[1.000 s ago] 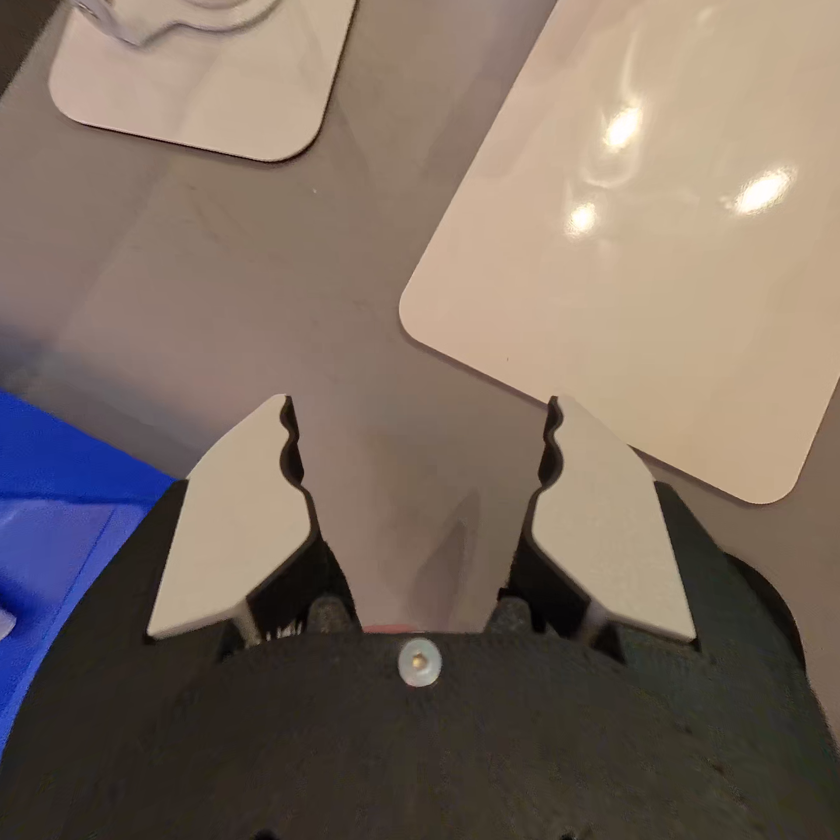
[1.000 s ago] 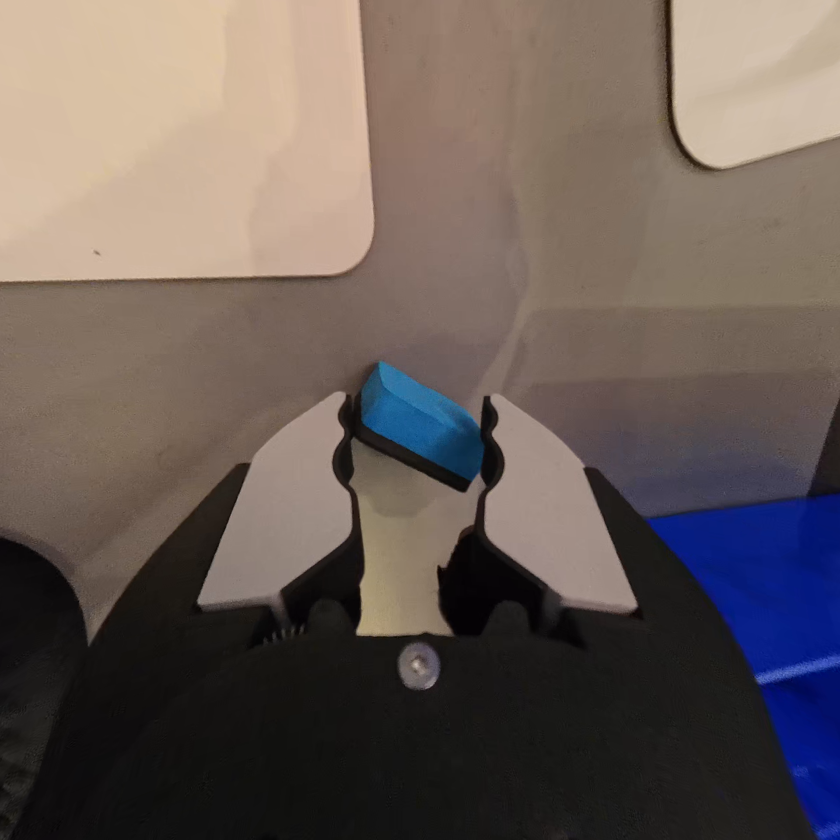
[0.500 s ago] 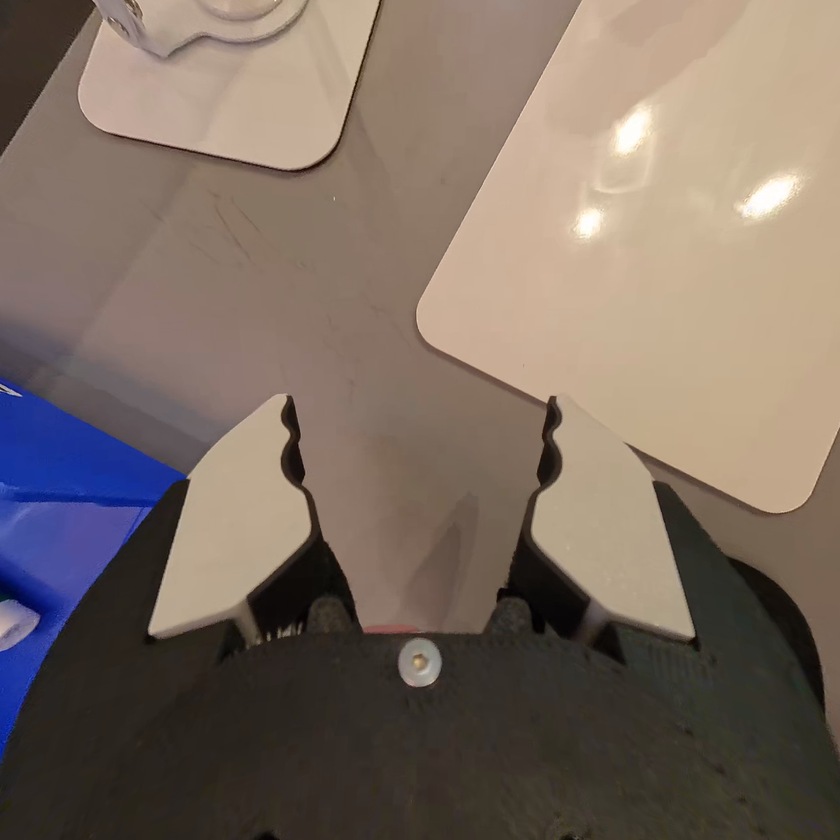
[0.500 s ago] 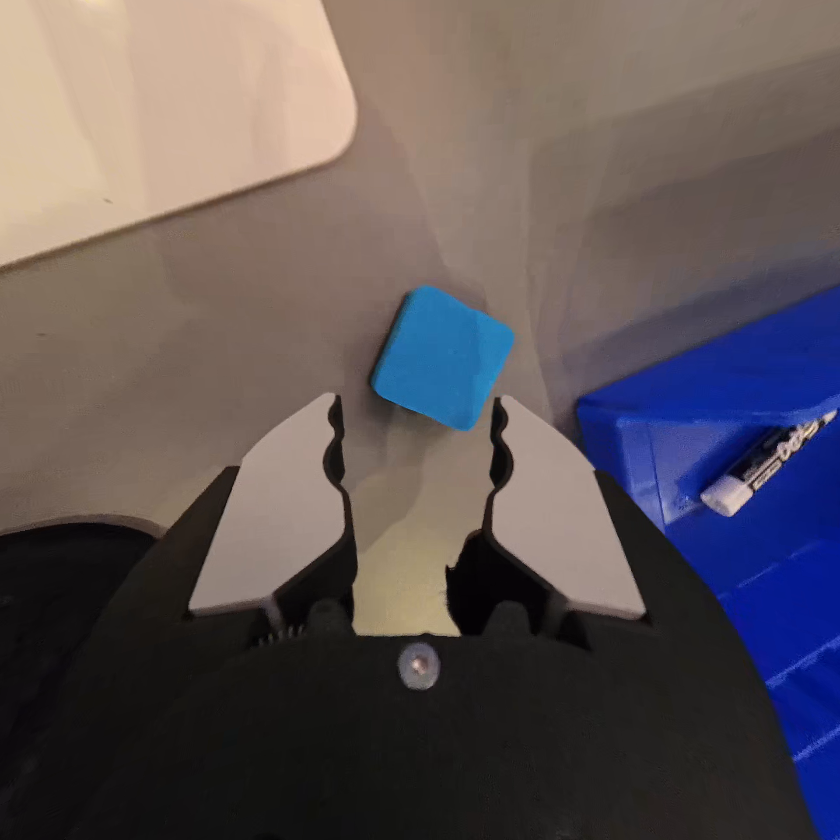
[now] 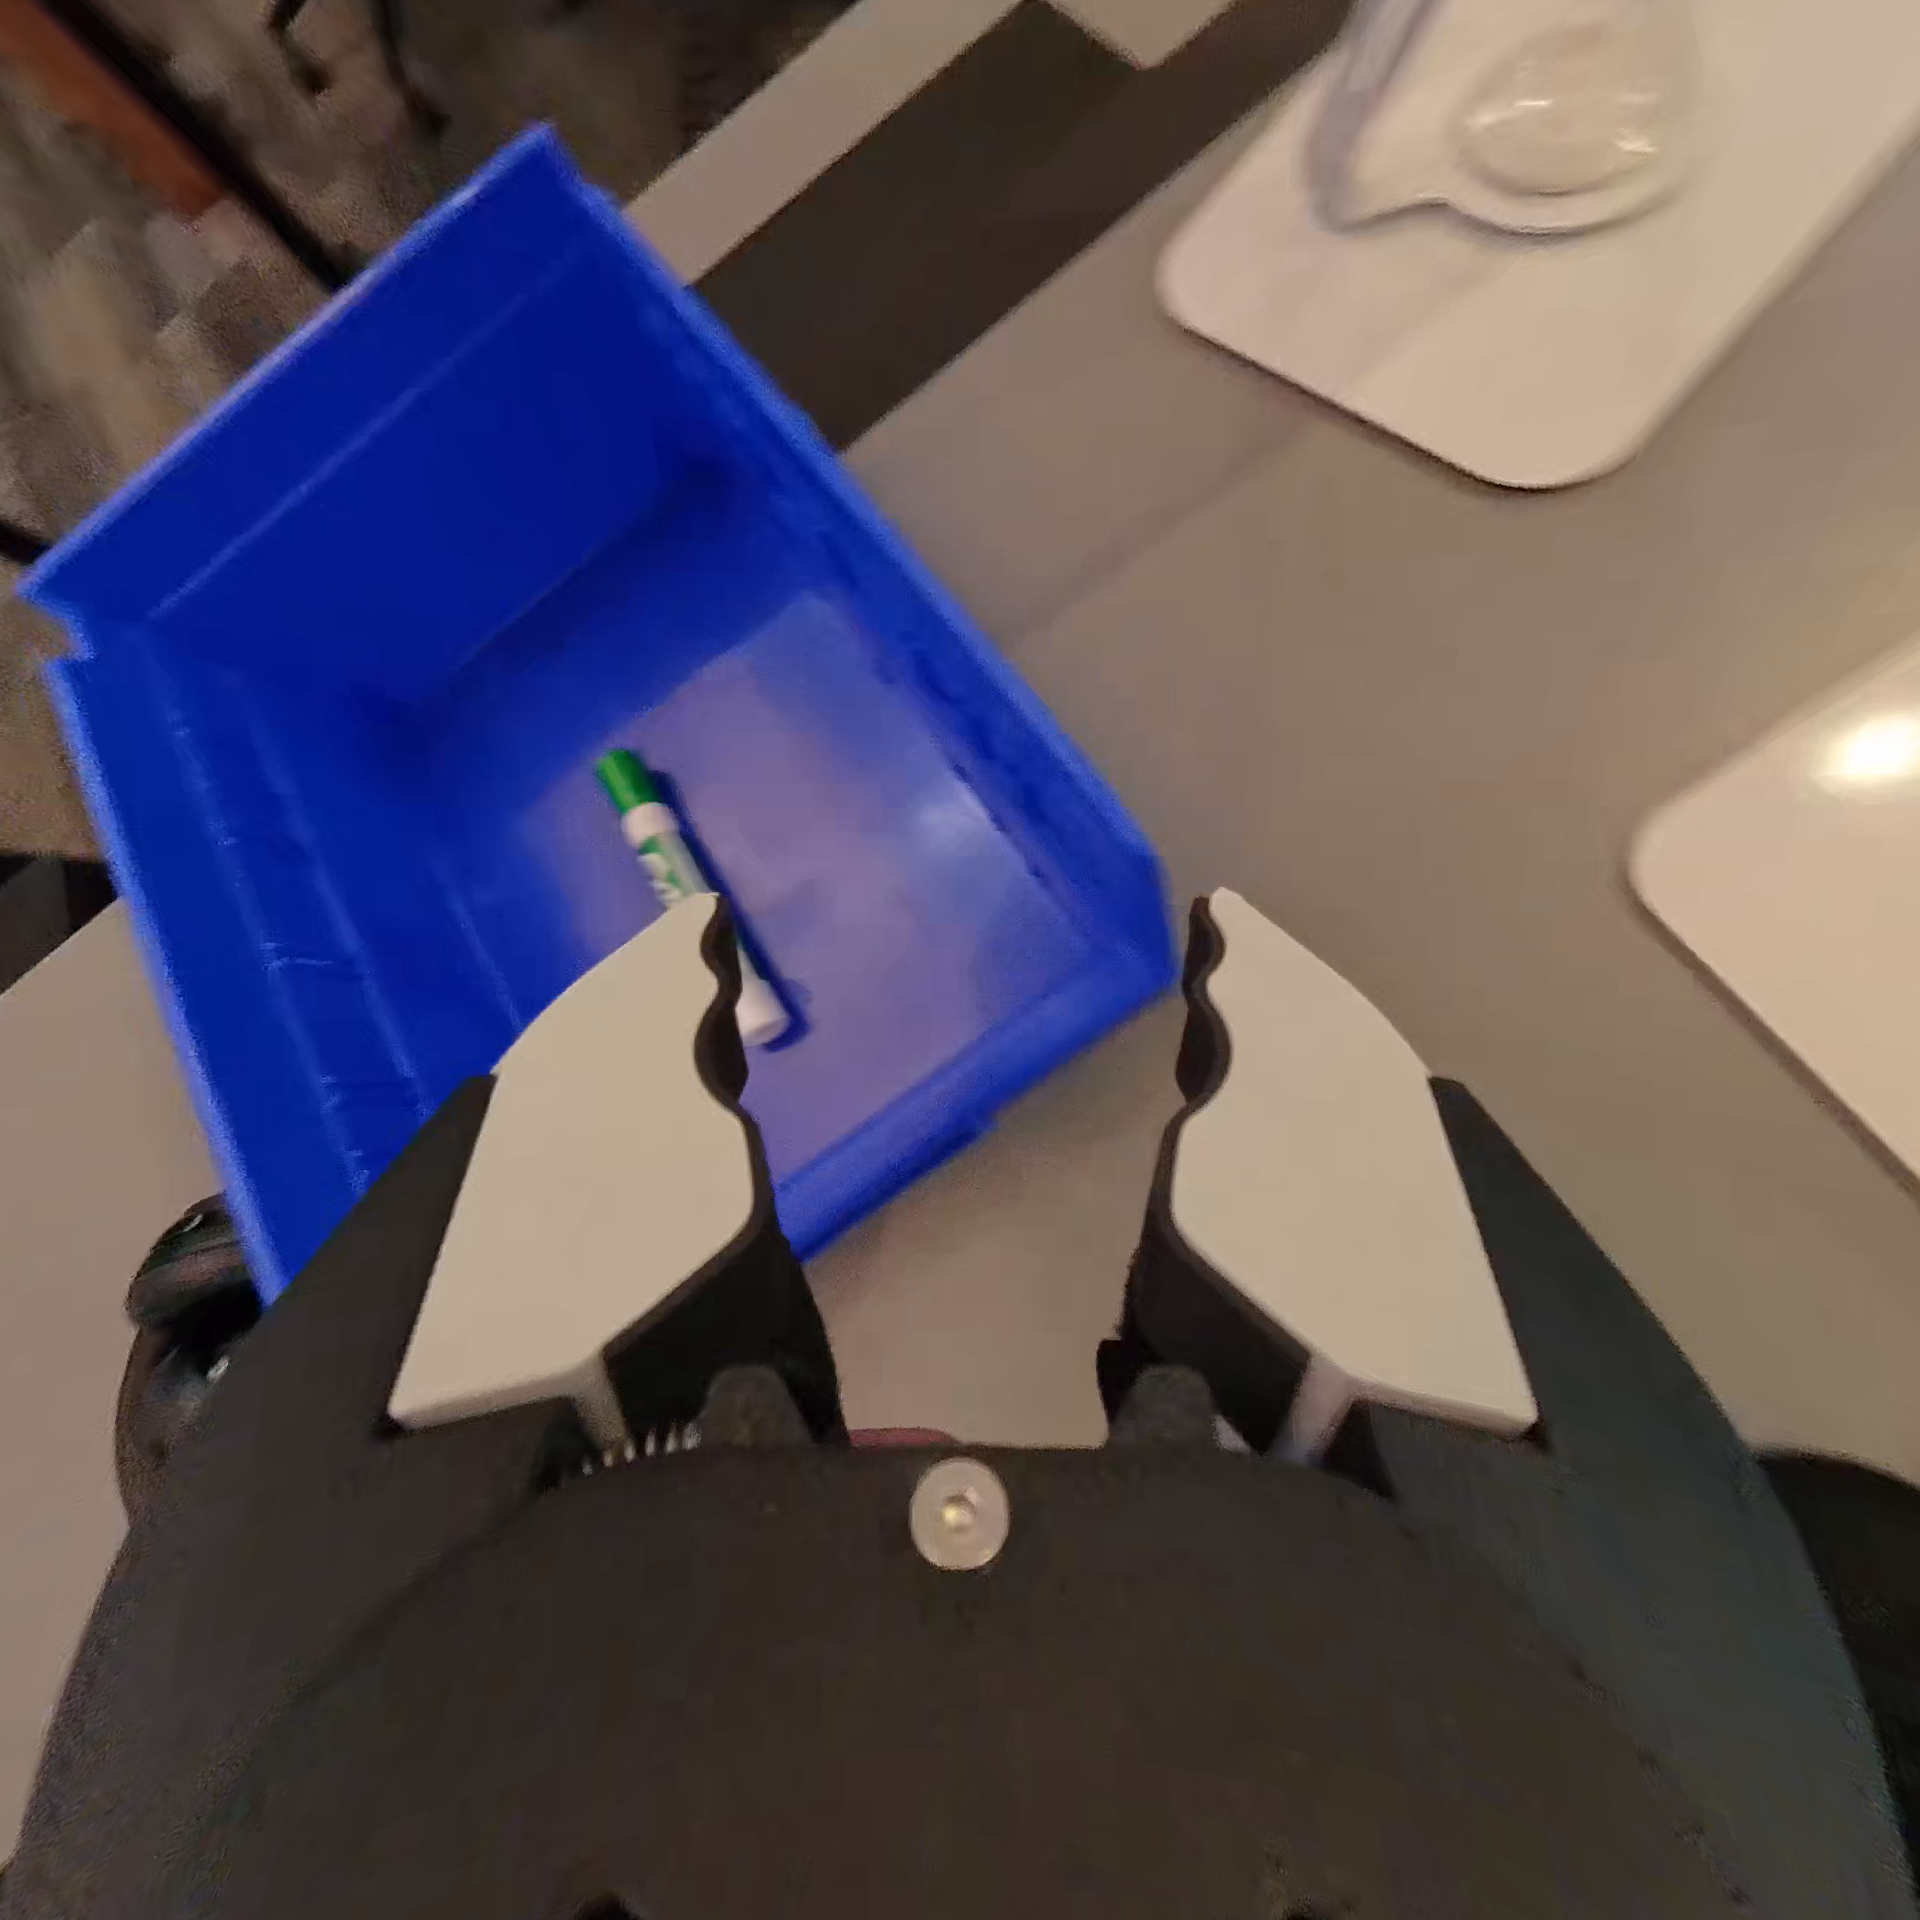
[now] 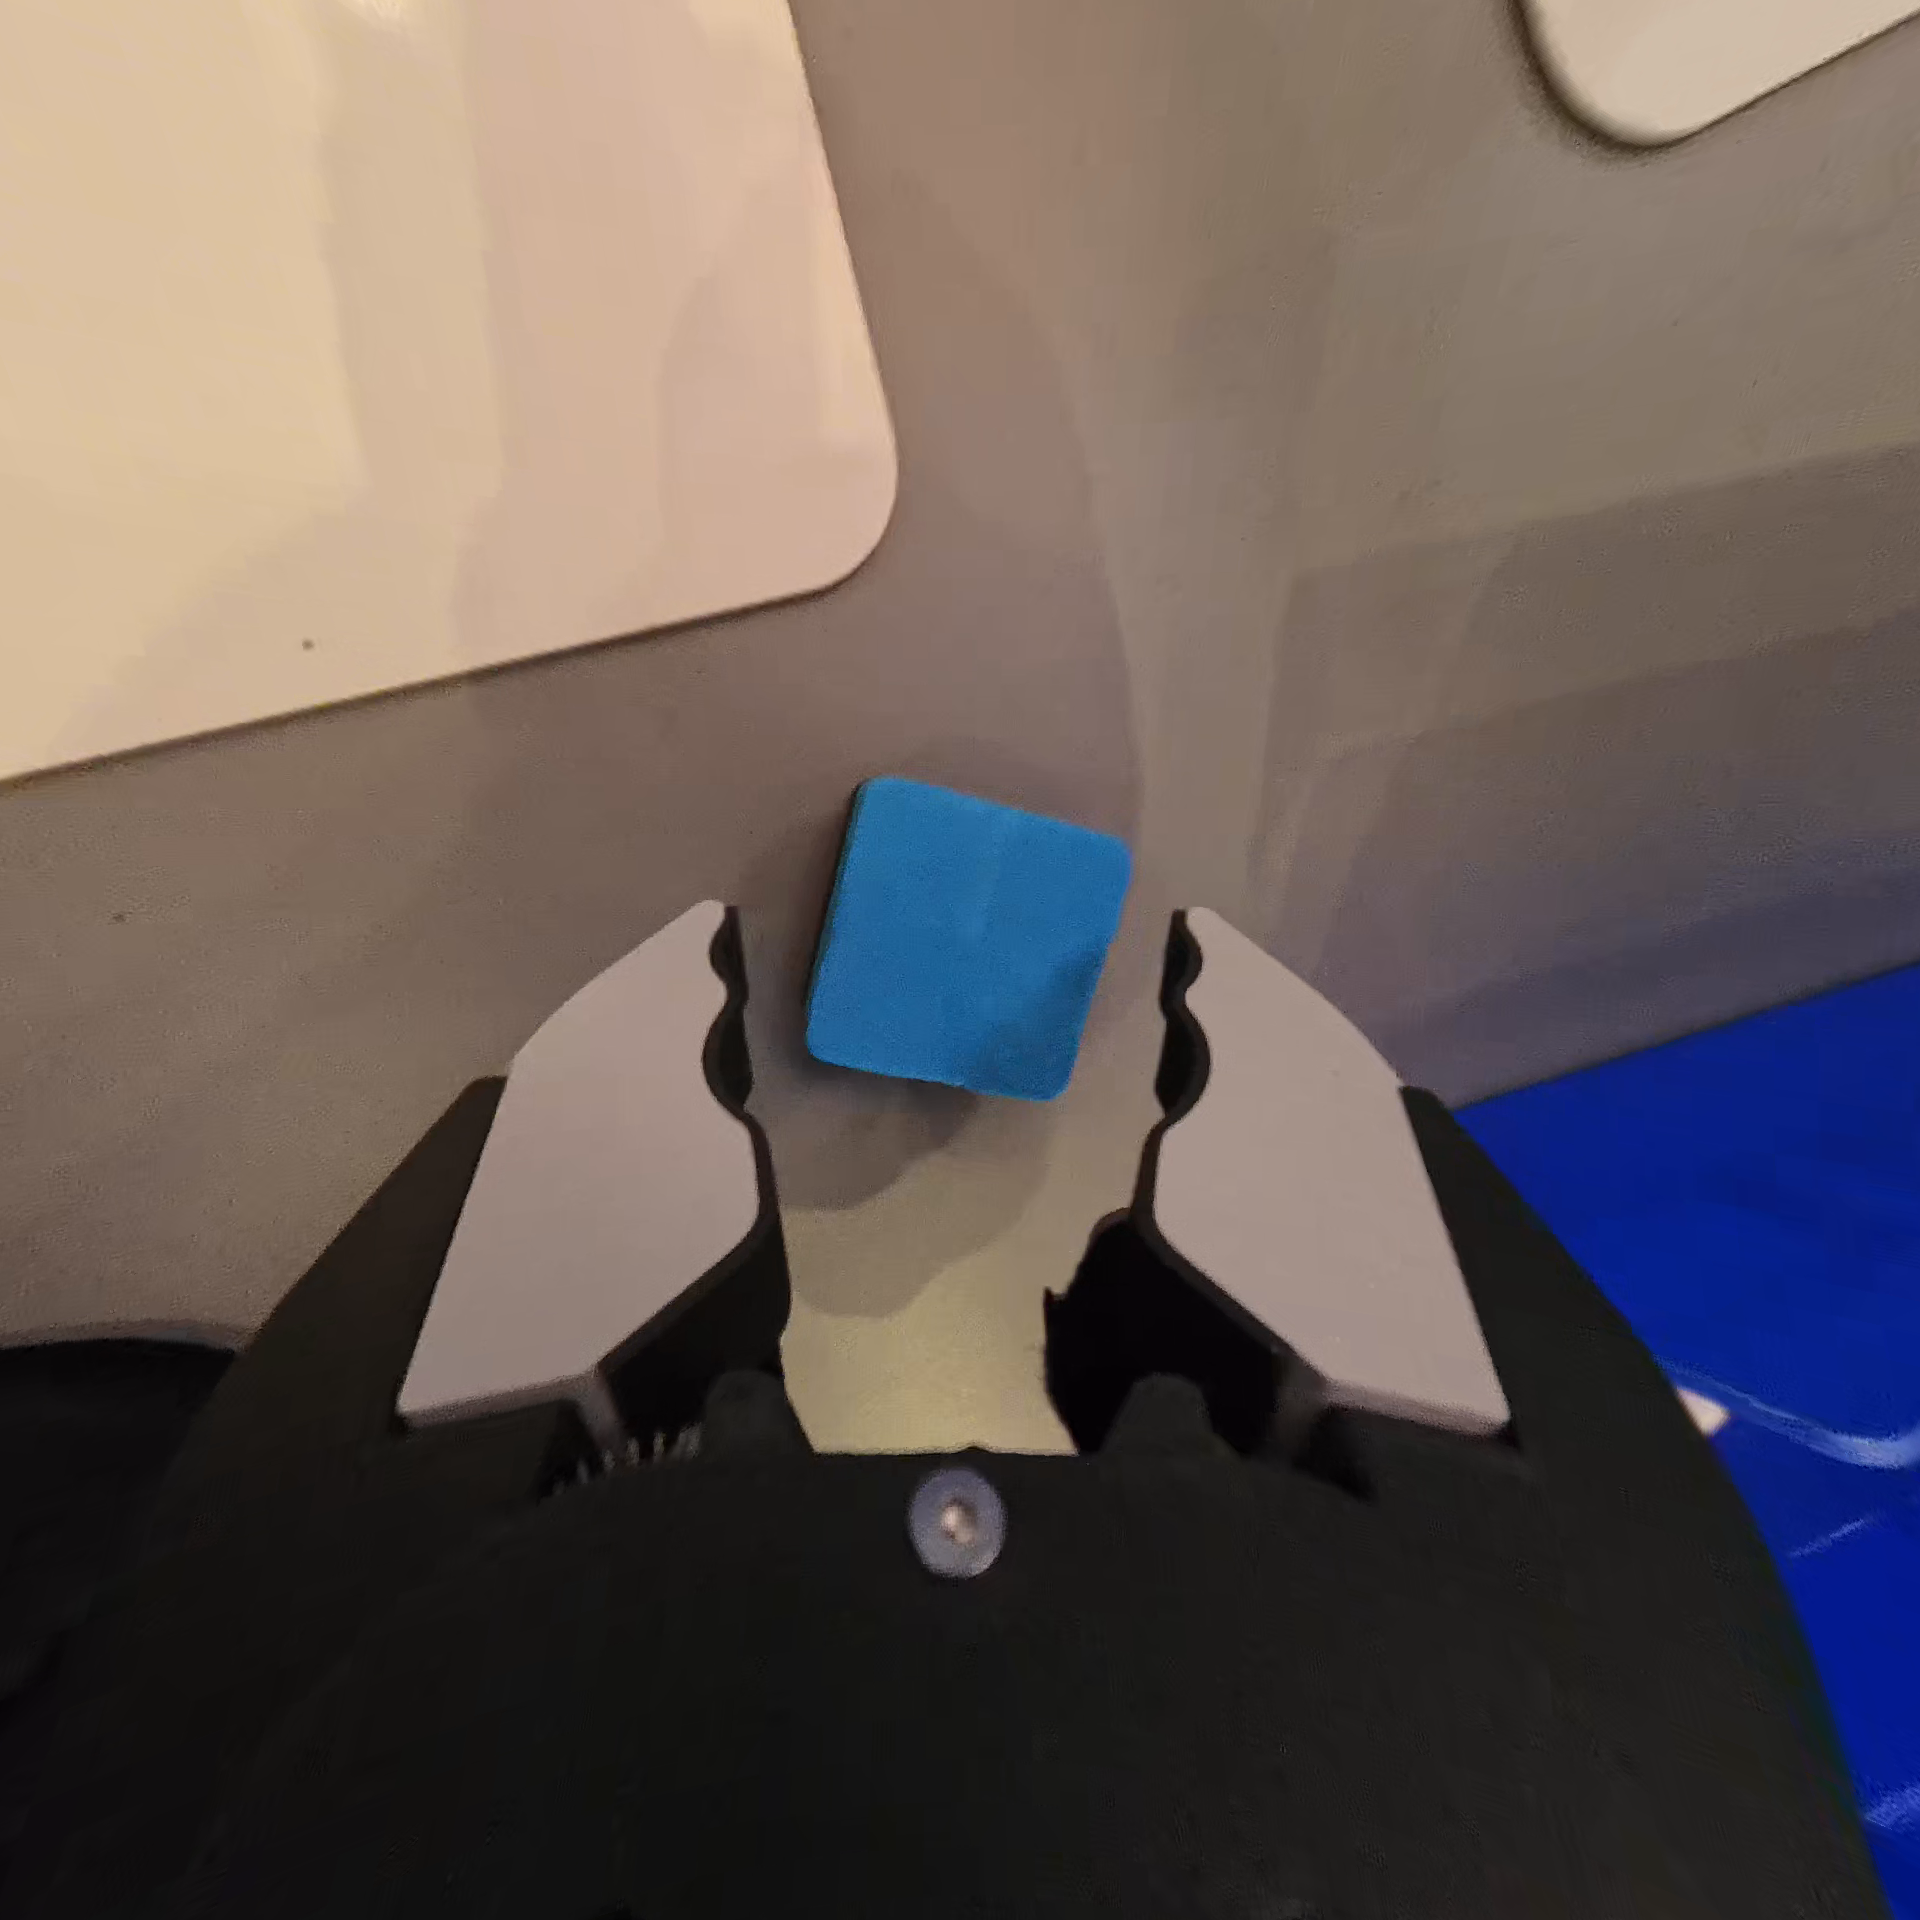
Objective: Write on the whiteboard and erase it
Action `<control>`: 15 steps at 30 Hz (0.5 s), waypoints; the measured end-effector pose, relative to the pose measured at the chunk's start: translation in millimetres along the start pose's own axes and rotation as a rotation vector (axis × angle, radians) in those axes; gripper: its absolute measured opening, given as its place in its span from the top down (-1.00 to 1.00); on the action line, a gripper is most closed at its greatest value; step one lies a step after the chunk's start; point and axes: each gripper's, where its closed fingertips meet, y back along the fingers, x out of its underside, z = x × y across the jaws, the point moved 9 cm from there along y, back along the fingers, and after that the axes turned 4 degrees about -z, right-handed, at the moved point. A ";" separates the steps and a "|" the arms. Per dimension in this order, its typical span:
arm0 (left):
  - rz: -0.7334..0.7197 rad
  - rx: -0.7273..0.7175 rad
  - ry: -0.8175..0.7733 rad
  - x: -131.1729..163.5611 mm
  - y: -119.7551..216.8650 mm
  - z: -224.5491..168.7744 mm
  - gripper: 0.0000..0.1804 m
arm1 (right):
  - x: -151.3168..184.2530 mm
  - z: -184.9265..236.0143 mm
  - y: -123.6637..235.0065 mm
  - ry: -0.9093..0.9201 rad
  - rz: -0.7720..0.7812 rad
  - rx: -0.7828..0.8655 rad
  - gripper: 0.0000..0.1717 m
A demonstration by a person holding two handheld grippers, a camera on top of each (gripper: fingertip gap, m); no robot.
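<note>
In the left wrist view my left gripper is open and empty above the near end of a blue bin. A green-capped marker lies on the bin floor, partly behind my left finger. The corner of a white whiteboard shows at the right. In the right wrist view my right gripper is open. A square blue eraser lies flat on the grey table between the fingertips, with a gap to each pad. The whiteboard lies at the upper left.
A second white board with a clear plastic piece on it lies at the far right of the left view; its corner shows in the right view. The blue bin sits right of my right gripper. The table edge runs behind the bin. Tip to tip, the grippers are about 55 centimetres apart. The green-capped marker sits 15 centimetres or so from the ends of my left fingers.
My right gripper let go of the blue eraser, which now lies flat on the table, and its jaws widened. My left gripper swung left from the whiteboard to over the blue bin and narrowed a little.
</note>
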 end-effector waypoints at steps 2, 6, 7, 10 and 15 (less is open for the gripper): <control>0.054 -0.080 0.045 -3.2 -16.9 22.8 0.10 | -6.6 -0.3 3.8 0.025 -0.041 0.016 0.10; 0.218 -0.180 0.111 0.7 -58.1 62.7 0.09 | -16.1 3.2 8.8 0.062 -0.116 0.014 0.11; 0.265 -0.199 0.123 4.0 -68.3 70.0 0.09 | -19.0 3.7 11.1 0.074 -0.136 0.014 0.12; 0.342 -0.208 0.223 13.6 -91.9 84.7 0.10 | -27.8 1.3 21.7 0.096 -0.185 0.023 0.13; 0.440 -0.119 0.404 36.8 -115.2 86.8 0.34 | -43.0 -1.5 34.9 0.128 -0.281 0.064 0.19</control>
